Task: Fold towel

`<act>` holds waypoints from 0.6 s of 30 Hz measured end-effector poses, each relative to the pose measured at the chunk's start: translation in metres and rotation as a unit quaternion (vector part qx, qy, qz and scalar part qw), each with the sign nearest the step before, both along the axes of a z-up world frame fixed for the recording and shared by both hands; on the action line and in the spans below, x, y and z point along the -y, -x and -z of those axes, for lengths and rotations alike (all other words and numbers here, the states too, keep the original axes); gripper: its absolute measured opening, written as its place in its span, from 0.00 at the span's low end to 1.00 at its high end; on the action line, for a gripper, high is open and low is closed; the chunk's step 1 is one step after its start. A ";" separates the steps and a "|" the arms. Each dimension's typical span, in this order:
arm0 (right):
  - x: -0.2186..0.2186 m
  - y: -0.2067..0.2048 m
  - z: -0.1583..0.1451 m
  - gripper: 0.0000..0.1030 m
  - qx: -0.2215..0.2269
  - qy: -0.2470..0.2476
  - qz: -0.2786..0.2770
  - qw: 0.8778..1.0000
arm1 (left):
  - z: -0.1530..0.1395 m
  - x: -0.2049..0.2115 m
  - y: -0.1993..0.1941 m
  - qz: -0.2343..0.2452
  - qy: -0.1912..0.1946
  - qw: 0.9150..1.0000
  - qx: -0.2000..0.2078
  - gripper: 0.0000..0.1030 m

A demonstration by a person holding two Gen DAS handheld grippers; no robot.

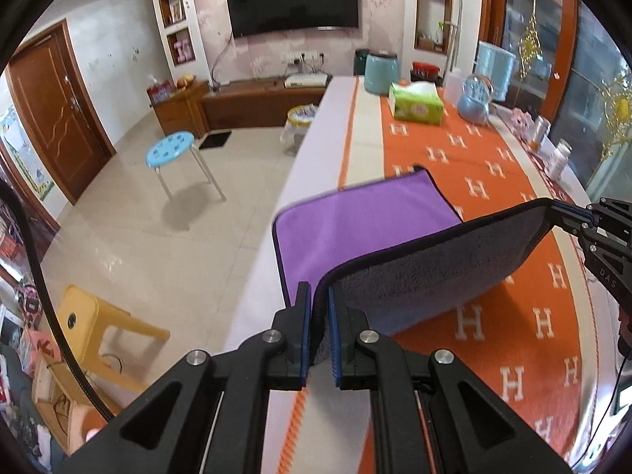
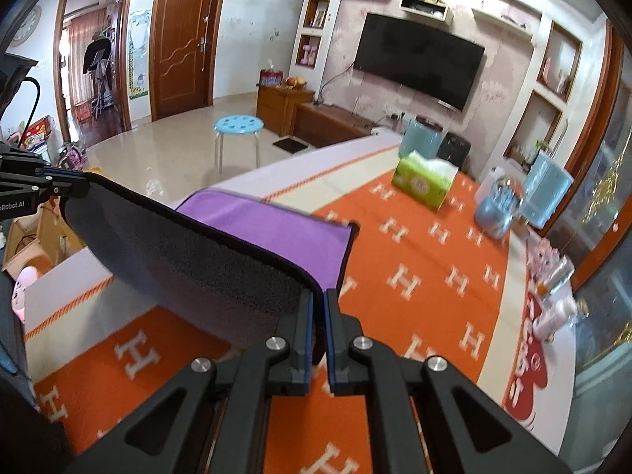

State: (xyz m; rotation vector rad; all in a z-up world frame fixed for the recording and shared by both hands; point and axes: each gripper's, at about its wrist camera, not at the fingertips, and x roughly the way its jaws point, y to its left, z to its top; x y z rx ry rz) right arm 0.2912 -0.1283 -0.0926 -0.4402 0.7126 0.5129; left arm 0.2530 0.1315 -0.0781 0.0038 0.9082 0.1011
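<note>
The towel (image 1: pixel 355 221) is purple on one face and grey on the other, with a dark hem. Its far half lies flat on the orange patterned table cloth (image 1: pixel 493 181). Its near half is lifted, grey side (image 1: pixel 426 272) towards me. My left gripper (image 1: pixel 319 300) is shut on the near left corner. My right gripper (image 1: pixel 553 209) shows at the right edge, shut on the other near corner. In the right wrist view my right gripper (image 2: pixel 319 300) pinches its corner of the towel (image 2: pixel 197 260), and the left gripper (image 2: pixel 75 187) holds the far end of the raised edge.
A green tissue box (image 1: pixel 416 104), a blue glass globe (image 1: pixel 476 98) and blue containers (image 1: pixel 381 73) stand at the table's far end. Small jars (image 1: pixel 553 154) line the right edge. A blue stool (image 1: pixel 172 150) and a yellow stool (image 1: pixel 91 328) stand on the floor at the left.
</note>
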 end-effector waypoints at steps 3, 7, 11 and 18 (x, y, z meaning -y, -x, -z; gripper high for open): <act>-0.009 -0.016 -0.004 0.05 0.017 -0.007 0.000 1.000 | -0.003 -0.009 -0.019 -0.009 -0.001 1.000 0.009 0.06; -0.022 -0.039 -0.002 0.05 0.039 -0.010 0.005 0.999 | -0.001 -0.019 -0.041 -0.020 -0.003 1.000 0.021 0.06; -0.032 -0.059 0.008 0.05 0.048 -0.018 0.011 0.999 | 0.007 -0.036 -0.068 -0.033 0.009 0.999 0.028 0.06; -0.055 -0.087 0.042 0.05 0.063 -0.014 0.019 0.998 | 0.035 -0.053 -0.114 -0.036 0.017 0.999 0.028 0.06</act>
